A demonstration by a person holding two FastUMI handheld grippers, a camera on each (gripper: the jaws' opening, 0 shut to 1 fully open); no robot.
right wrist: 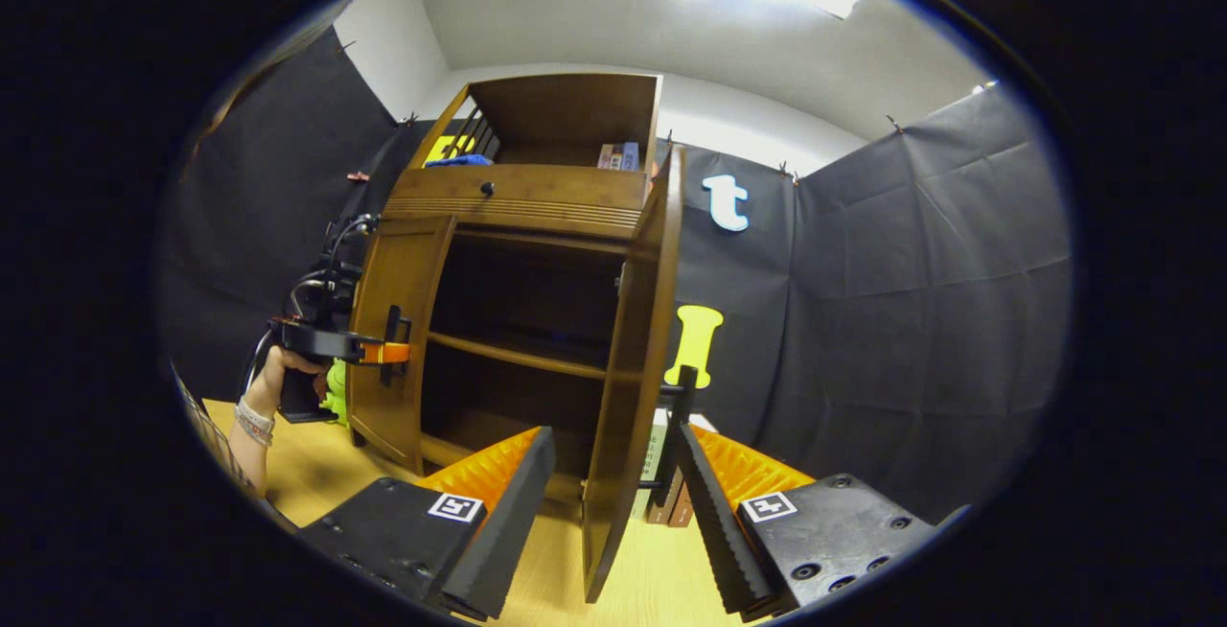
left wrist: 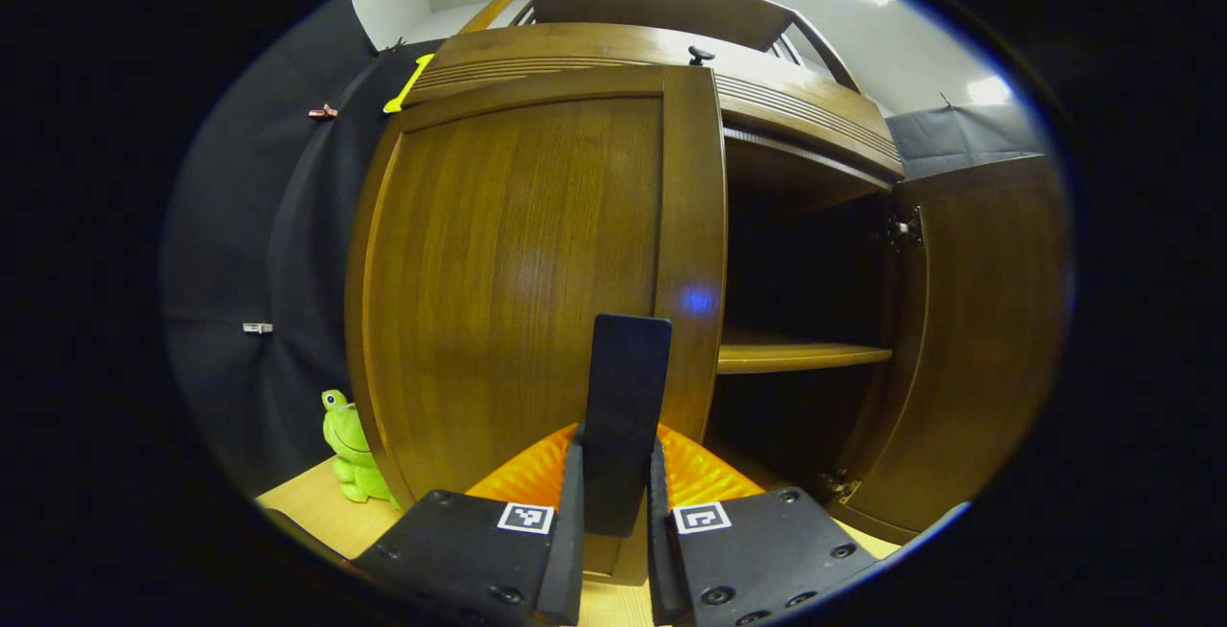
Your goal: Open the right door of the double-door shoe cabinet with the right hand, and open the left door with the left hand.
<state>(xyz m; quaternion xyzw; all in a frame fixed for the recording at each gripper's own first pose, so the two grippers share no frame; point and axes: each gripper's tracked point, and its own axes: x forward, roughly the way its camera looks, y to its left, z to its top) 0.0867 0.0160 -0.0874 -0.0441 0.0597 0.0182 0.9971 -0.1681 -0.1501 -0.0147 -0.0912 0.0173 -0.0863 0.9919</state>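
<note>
Cabinet: we see the shoe cabinet (right wrist: pixel 537 215) on the wooden table (right wrist: pixel 316 474), at about 11 o'clock in the right gripper view, against the black booth wall.
Right door: the right door (right wrist: pixel 628 387) stands swung out, edge-on toward our right camera; its handle (right wrist: pixel 676 440) sits on the far face at 1 o'clock from the door edge.
Right gripper: our right gripper (right wrist: pixel 613 502) is spread wide, one finger on each side of the door edge, neither pressing; we judge this door finished and released.
Left door: the left door (left wrist: pixel 537 272) is partly open; the dark interior and a shelf (left wrist: pixel 800 355) show at 3 o'clock.
Left gripper: our left gripper (left wrist: pixel 615 512) is clamped on the dark upright handle (left wrist: pixel 628 397), both fingers pressing it, so that we can pull the door.
Hand: a hand (right wrist: pixel 288 373) holds that gripper at 9 o'clock in the right gripper view.
Bystander: a green plush toy (left wrist: pixel 347 445) stands near the hinge side; the door may brush it.
Stage: we judge the left door needs more swing.
</note>
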